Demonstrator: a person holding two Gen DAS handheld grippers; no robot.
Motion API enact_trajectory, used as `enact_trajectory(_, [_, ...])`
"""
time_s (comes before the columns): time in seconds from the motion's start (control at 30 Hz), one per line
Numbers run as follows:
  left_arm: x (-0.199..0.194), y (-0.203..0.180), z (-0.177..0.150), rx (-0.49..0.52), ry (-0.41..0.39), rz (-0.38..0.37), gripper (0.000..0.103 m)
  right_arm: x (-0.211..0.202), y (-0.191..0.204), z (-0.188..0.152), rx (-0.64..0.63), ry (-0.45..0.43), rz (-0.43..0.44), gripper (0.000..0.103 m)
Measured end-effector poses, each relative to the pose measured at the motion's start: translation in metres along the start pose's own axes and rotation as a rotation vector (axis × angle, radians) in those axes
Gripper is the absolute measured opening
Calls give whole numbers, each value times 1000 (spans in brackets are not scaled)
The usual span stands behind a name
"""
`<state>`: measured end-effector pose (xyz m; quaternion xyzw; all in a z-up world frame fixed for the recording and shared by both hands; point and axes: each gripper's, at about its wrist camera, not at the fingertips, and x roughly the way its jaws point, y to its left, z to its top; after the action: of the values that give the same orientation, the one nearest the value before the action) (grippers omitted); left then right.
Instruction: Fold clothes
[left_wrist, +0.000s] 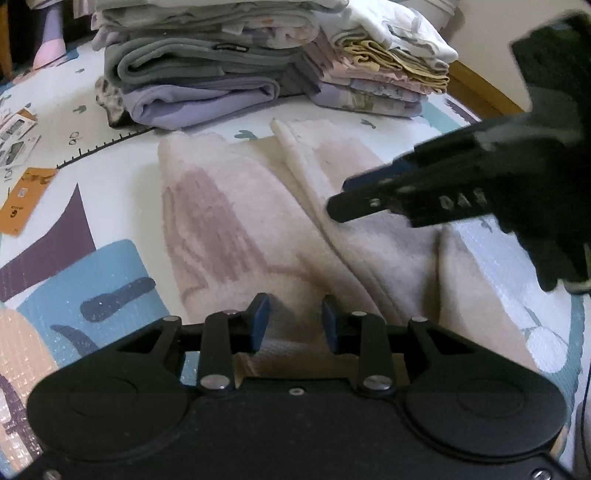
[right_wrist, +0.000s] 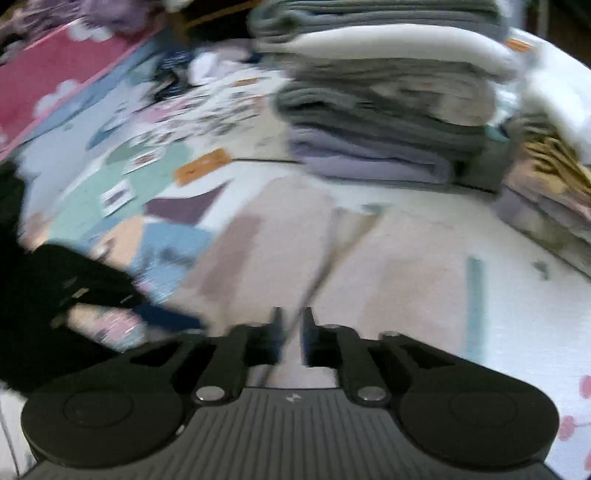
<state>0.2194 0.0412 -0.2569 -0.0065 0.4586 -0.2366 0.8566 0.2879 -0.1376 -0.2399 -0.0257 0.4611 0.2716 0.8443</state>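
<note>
Two grippers work over one pale pink garment (left_wrist: 258, 221) spread flat on a patterned play mat (left_wrist: 110, 266). The left gripper (left_wrist: 295, 321) sits low over the garment's near end, its blue-padded jaws a narrow gap apart with pink cloth lying between them — whether the pads actually press it, I cannot tell. The right gripper (left_wrist: 340, 201) reaches in from the right side, tips just above a lengthwise fold ridge; in its own blurred view its jaws (right_wrist: 291, 332) stand slightly parted with nothing clamped. Toward the mat's far edge stand stacks of folded clothes (left_wrist: 207, 74) — grey, lavender, cream. Orange paper tags (left_wrist: 27, 199) lie near the left edge.
</note>
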Motion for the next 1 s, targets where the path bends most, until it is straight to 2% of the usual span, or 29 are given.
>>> enact_trajectory(0.07, [0,0,-1,-2,-2,-2,29,9,-2,3,10,27,9,40])
enact_trajectory(0.13, [0,1,-1,-4,-4,-3,29,20,4,-2,-45,65,-42,27])
enact_trajectory(0.2, [1,1,-2,-6,-6,-5,29,22,2,-6,-44,62,-53,25])
enact_trajectory(0.27, [1,2,-2,-8,-8,-7,31,22,3,-7,-52,63,-51,14])
enact_trajectory(0.33, [1,2,-3,-10,-10,-9,31,21,1,-7,-33,59,-40,11])
enact_trajectory(0.53, [2,4,-5,-21,-14,-11,31,11,8,-5,-7,22,20,10])
enact_trajectory(0.6, [2,2,-5,-22,-12,-9,34,22,5,-7,-8,56,11,11])
enact_trajectory(0.67, [0,1,-7,-11,-7,-23,40,18,-1,-7,22,28,36,17])
enact_trajectory(0.73, [-6,-1,-5,0,-17,-14,40,3,-4,-7,23,-16,85,25])
enact_trajectory(0.77, [-10,-2,-3,-1,-35,-20,40,-6,-7,-7,11,-29,92,25])
enact_trajectory(0.87, [-15,-12,10,61,-84,-12,39,-32,-19,-11,-25,-53,84,25])
enact_trajectory(1.0, [-5,-34,24,194,-123,-14,39,-70,-39,-32,-12,-55,63,27])
